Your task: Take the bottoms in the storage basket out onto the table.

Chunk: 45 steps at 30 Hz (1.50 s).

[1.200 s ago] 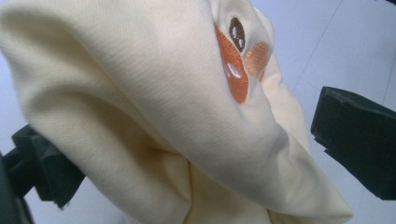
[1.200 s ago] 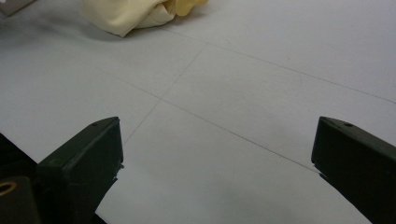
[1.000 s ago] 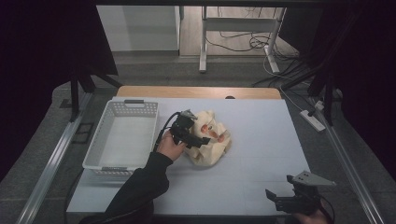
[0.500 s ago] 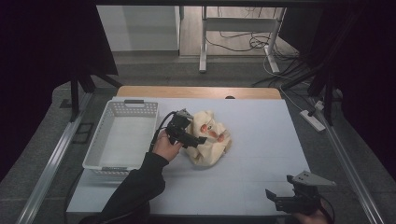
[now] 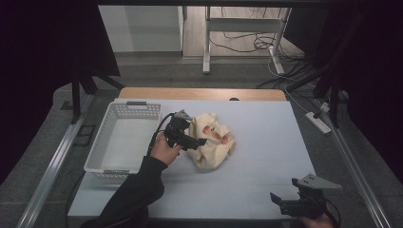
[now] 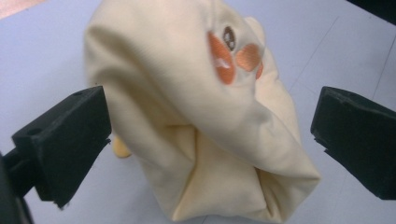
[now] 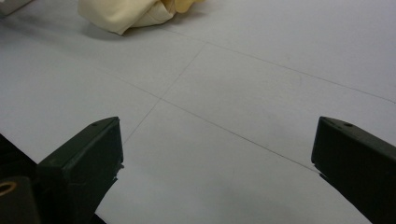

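Near the middle of the pale surface (image 5: 266, 156) lies a crumpled cream cloth (image 5: 212, 145) with orange embroidered marks, bunched into a loose heap just right of the white basket (image 5: 110, 156). It looks soft, light and limp, so it will likely sag and unfold when lifted; a thick fold or bunched ridge, like the one facing the left gripper view, seems the safest place to pinch, since a single thin layer could slip free. The left gripper (image 5: 196, 141) is at the cloth's left edge, its jaws spread wide on either side of the raised fold and not yet closed on it; in the left gripper view the fabric (image 6: 205, 116) rises between the two black jaws. The person's left hand (image 5: 164, 148) holds it from the basket side, the dark sleeve reaching in from the lower edge. The right gripper (image 5: 280, 202) waits well apart at the near right corner, low over bare surface, its jaws also wide apart and holding nothing.
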Each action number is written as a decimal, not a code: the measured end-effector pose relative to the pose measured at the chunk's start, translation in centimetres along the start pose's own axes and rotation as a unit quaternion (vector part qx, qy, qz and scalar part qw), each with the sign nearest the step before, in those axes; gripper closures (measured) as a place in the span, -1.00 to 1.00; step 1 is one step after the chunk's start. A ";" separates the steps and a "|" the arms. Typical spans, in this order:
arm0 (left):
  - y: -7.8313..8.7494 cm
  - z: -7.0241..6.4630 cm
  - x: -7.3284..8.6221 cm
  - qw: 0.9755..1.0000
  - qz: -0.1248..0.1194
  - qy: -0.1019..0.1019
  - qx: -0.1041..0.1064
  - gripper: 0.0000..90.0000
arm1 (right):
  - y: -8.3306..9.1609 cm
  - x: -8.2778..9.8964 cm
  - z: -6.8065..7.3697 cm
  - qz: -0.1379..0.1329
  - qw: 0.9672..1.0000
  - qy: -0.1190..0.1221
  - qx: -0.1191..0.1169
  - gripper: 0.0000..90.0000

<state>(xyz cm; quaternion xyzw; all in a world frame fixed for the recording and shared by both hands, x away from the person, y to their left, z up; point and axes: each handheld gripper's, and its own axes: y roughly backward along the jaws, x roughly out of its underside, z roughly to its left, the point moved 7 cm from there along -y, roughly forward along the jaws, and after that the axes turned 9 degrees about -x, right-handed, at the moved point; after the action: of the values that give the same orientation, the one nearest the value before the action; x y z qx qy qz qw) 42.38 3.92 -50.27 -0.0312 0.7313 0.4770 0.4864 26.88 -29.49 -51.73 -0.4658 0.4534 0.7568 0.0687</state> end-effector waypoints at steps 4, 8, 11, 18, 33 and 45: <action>0.4 0.0 0.1 1.000 -0.003 -0.004 -0.002 -1.00 | 0.0 0.0 0.0 0.001 1.000 0.001 0.000 -0.94; 0.7 0.0 0.3 1.000 -0.002 -0.007 -0.002 -1.00 | 0.0 0.0 0.0 0.001 1.000 0.001 0.000 -0.94; 0.9 0.1 0.5 1.000 -0.004 -0.006 -0.001 -1.00 | 0.0 0.0 0.0 0.000 1.000 0.000 0.000 -0.94; 1.5 0.5 1.0 1.000 -0.006 -0.006 -0.002 -1.00 | 0.0 0.0 0.0 0.001 1.000 0.001 0.001 -0.94; 3.1 0.4 1.4 1.000 -0.028 0.000 0.007 -1.00 | -0.1 0.0 0.1 0.004 1.000 0.003 0.001 -0.94; 4.1 0.5 1.8 1.000 -0.021 0.011 0.000 -1.00 | 0.0 0.0 0.1 0.002 1.000 0.004 0.000 -0.94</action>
<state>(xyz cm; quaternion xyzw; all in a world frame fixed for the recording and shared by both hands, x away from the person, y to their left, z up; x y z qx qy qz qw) 39.69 7.32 -48.93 -0.0516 0.7357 0.4662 0.4886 26.86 -29.42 -51.73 -0.4677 0.4544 0.7553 0.0656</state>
